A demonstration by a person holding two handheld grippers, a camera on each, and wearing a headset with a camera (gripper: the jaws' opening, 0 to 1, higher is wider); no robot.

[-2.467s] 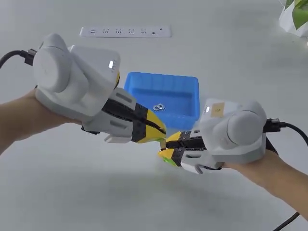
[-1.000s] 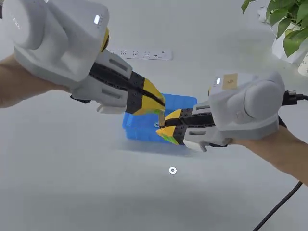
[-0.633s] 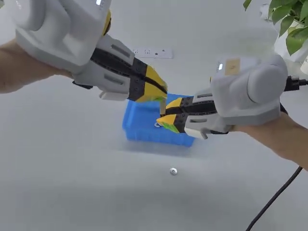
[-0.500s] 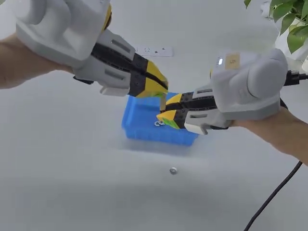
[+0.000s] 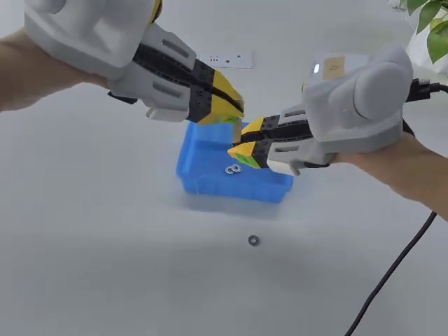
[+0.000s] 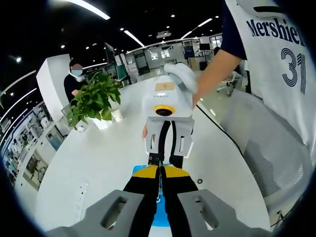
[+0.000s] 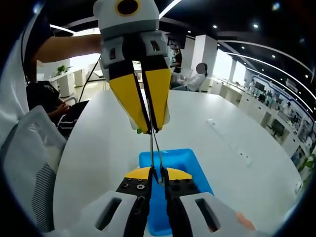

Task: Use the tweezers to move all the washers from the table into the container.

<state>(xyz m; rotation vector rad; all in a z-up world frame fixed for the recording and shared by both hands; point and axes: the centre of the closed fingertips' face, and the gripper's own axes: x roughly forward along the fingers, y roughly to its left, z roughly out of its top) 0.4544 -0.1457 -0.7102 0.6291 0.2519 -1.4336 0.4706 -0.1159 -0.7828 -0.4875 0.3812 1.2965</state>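
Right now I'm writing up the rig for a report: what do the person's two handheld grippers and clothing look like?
Both the left gripper and right gripper have bulky, rounded pale grey housings, black jaw sections and yellow tips. The right one carries a tan sticker on top and has a black cable running from its rear. The person wears a white jersey numbered 31, with a dark short sleeve.

The left gripper (image 5: pixel 233 115), held in the person's left hand (image 5: pixel 31 73), slants down from the person's left side. The right gripper (image 5: pixel 238 150), in the right hand (image 5: pixel 395 161), points leftward, its tip just under the other's. Both pairs of jaws are closed on the tweezers (image 7: pixel 153 143).
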